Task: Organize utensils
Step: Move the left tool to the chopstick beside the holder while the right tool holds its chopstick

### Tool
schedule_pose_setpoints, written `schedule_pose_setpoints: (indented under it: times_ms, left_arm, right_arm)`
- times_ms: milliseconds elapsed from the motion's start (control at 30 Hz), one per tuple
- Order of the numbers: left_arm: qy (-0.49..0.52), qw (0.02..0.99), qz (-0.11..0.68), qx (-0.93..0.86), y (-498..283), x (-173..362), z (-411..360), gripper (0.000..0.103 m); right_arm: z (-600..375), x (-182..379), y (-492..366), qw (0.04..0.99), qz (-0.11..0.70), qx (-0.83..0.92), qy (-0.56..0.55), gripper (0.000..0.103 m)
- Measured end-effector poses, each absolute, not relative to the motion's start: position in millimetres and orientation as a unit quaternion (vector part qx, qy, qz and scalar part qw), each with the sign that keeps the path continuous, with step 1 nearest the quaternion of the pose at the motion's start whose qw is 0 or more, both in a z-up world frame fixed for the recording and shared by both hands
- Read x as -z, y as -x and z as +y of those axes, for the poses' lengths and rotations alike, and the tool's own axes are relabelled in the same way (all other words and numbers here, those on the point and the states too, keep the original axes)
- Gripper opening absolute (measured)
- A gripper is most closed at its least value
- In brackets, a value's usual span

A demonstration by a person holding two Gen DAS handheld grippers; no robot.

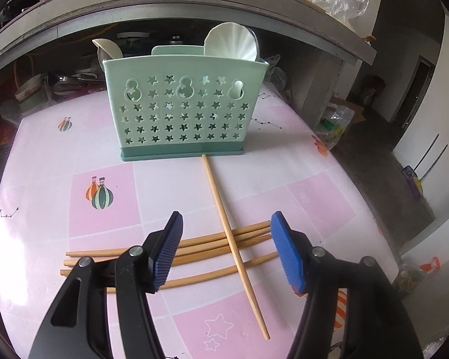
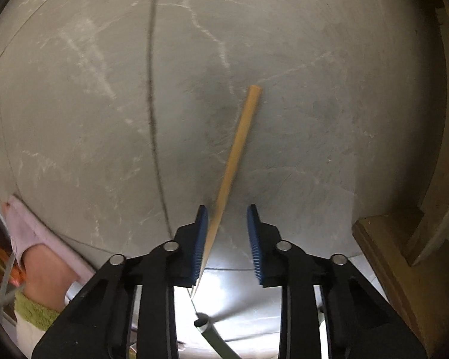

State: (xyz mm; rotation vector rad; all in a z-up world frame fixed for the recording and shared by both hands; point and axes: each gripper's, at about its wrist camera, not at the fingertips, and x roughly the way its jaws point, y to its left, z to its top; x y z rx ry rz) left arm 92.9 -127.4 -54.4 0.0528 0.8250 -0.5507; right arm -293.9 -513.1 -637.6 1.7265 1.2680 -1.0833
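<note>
at the lower left of the left wrist frame, the left gripper [image 1: 227, 227] is hanging released, with ribbed blue pads [image 1: 168, 249] spread wide above the bamboo chopsticks [image 1: 194, 249]. four are lying side by side on the glossy pink tablecloth [image 1: 104, 209], and one crossing chopstick [image 1: 235, 243] is resting over them, its tip nearly touching the mint holder [image 1: 182, 110]. the holder is thin plastic with star holes. closing here is risking to pinch two round, smooth sticks so they are rolling apart. in the right wrist frame, the right gripper [image 2: 227, 239] is looking at grey floor [image 2: 104, 89]; a single chopstick [image 2: 233, 155] is leaning on one pad only, jaws apart, so it is probably slipping out.
</note>
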Motion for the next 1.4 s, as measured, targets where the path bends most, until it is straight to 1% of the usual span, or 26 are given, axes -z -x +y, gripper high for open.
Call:
schedule_pose_setpoints:
  times_ms: [167, 267, 300, 367, 433, 500, 700, 833, 933, 1033, 1200, 1400]
  left_arm:
    - [-0.020, 0.877, 0.402, 0.260, -93.8, 54.7, -128.0, 0.059]
    - [-0.023, 0.877, 0.407, 0.255, -94.1, 55.5, -127.9, 0.059]
    - [-0.023, 0.877, 0.406, 0.255, -94.2, 55.4, -127.5, 0.059]
    - [-0.024, 0.878, 0.405, 0.253, -94.9, 55.7, -126.6, 0.059]
    - [-0.021, 0.878, 0.406, 0.252, -95.8, 56.3, -125.3, 0.059]
    - [-0.017, 0.878, 0.407, 0.252, -96.5, 57.0, -123.3, 0.059]
    - [-0.018, 0.878, 0.407, 0.253, -97.2, 57.3, -119.2, 0.059]
    - [-0.010, 0.879, 0.401, 0.259, -98.9, 58.4, -112.7, 0.059]
    - [0.000, 0.877, 0.400, 0.266, -99.2, 59.6, -110.2, 0.059]
    - [0.009, 0.874, 0.398, 0.277, -99.9, 61.3, -109.2, 0.059]
    - [0.021, 0.867, 0.396, 0.303, -104.1, 60.9, -116.6, 0.059]
    - [0.004, 0.854, 0.408, 0.322, -117.9, 58.7, -140.2, 0.059]
  right_arm:
    - [-521.8, 637.7, 304.3, 0.366, 0.474, 0.430, -0.675, 0.022]
    - [-519.3, 640.5, 305.3, 0.354, 0.471, 0.431, -0.684, 0.016]
    - [-522.1, 641.1, 308.0, 0.350, 0.478, 0.434, -0.679, 0.014]
    - [-530.1, 640.5, 309.0, 0.355, 0.490, 0.439, -0.665, 0.014]
    - [-536.2, 633.4, 295.5, 0.362, 0.498, 0.442, -0.652, 0.008]
    - [-536.9, 629.4, 289.4, 0.370, 0.509, 0.447, -0.636, 0.005]
    - [-536.4, 612.1, 278.0, 0.399, 0.534, 0.444, -0.599, 0.004]
    - [-542.3, 577.2, 273.7, 0.449, 0.531, 0.430, -0.576, 0.004]
    - [-548.5, 535.1, 270.4, 0.498, 0.519, 0.426, -0.549, 0.004]
    - [-556.2, 472.8, 262.3, 0.566, 0.506, 0.430, -0.489, 0.004]
    - [-573.0, 346.5, 263.5, 0.668, 0.429, 0.452, -0.407, 0.004]
    - [-560.8, 166.4, 228.4, 0.798, 0.310, 0.451, -0.253, 0.004]
